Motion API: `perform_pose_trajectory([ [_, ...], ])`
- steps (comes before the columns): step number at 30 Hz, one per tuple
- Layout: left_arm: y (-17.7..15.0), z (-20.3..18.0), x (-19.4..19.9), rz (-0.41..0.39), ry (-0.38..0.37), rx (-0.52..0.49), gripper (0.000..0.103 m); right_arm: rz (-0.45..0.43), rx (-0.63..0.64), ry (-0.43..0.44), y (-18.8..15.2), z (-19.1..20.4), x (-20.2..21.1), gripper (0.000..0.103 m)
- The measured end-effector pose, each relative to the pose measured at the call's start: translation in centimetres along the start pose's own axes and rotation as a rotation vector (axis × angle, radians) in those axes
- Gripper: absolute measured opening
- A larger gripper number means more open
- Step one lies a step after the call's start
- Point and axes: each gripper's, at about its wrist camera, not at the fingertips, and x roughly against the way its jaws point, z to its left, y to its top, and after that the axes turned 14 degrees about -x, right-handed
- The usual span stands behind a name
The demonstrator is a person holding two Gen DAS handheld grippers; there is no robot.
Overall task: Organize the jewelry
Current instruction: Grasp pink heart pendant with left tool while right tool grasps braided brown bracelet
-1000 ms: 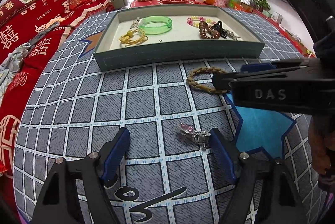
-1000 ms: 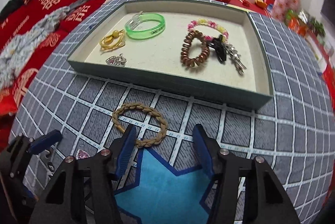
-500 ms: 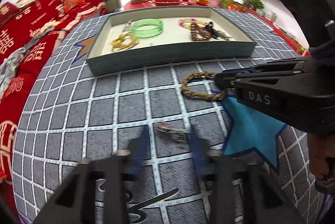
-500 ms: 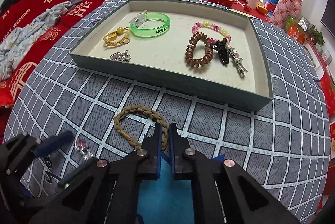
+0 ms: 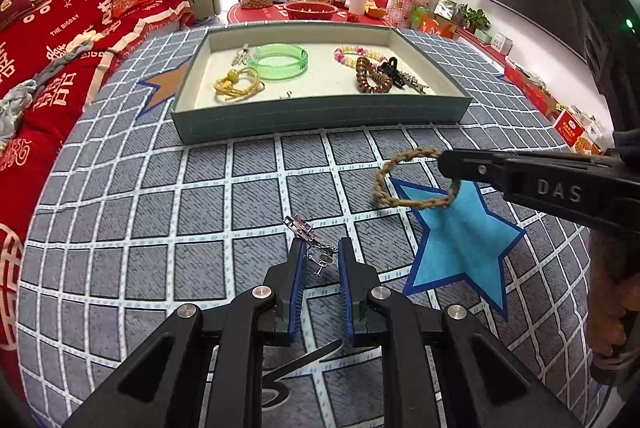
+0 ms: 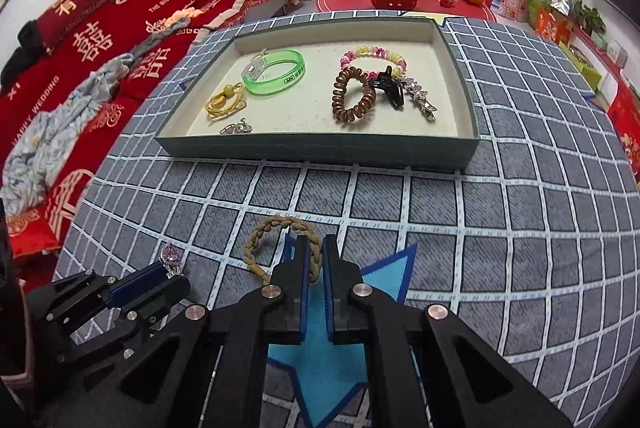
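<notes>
On the grid-patterned cloth [image 5: 160,212] short of the tray [image 5: 320,116], I note my left gripper [image 5: 320,252] closed upon the silver earring [image 5: 310,238] and my right gripper [image 6: 316,256] pinching the braided bracelet [image 6: 280,228] over the blue star [image 5: 460,240].

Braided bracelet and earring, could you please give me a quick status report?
Right claw shut on braided bracelet. Left claw shut on earring. Both short of tray; path clear.

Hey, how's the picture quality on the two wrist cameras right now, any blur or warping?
Left wrist view: sharp, daylit, the tray bowed by fisheye, corners black. Right wrist view: also sharp, grid cloth lines curve outward, window blown out bright.
</notes>
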Motion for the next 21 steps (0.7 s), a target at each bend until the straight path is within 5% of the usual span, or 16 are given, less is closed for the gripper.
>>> perform_pose_trajectory([
  [21, 1.9, 3.1, 3.4, -0.099, -0.013, -0.029, 0.029, -0.091, -0.113, 0.023, -0.8, -1.0, 5.1, 0.007],
])
